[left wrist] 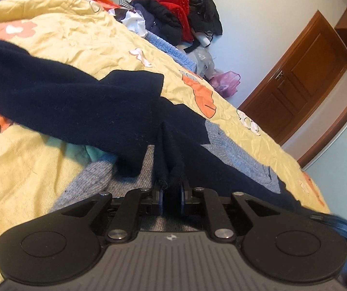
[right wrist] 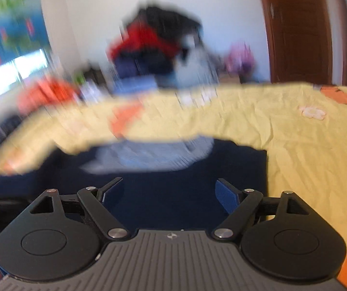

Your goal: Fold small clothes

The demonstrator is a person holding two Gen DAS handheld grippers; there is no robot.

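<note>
A dark navy garment (left wrist: 76,106) lies across a yellow flowered bedsheet (left wrist: 81,38). My left gripper (left wrist: 171,194) is shut on a bunched edge of the navy garment and holds it lifted, so the cloth drapes away to the left. Grey knit cloth (left wrist: 234,150) lies under it. In the right wrist view, which is motion-blurred, my right gripper (right wrist: 171,191) is open and empty just above the navy garment (right wrist: 163,208), with grey-blue knit cloth (right wrist: 154,152) beyond it.
A heap of red, black and navy clothes (left wrist: 173,12) sits past the far edge of the bed. A pink plastic bag (left wrist: 224,82) lies by the wall. A brown wooden door (left wrist: 302,77) stands to the right. The bedsheet (right wrist: 294,145) spreads right of the garment.
</note>
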